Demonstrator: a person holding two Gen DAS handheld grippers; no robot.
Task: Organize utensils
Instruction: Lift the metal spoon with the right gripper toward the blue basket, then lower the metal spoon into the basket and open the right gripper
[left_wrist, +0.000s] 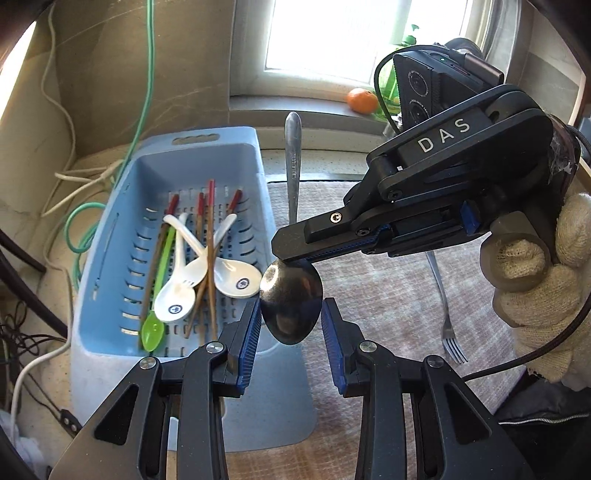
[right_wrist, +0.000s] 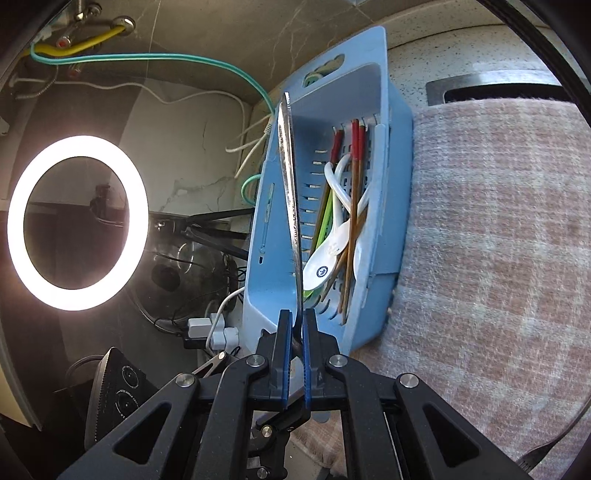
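Most utensils lay in the basket (left_wrist: 110, 258), centre-left. The right gripper (right_wrist: 295, 325) clamped the spoon (left_wrist: 291, 306); the left gripper (left_wrist: 291, 343) gaped wide around its bowl. A fork (left_wrist: 448, 325) remained, lower right.

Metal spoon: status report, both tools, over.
Right tool shut on metal spoon at the neck. Left tool open, fingers flanking the bowl. Blue basket alongside, holding chopsticks and spoons. Fork on mat. Path unobstructed.
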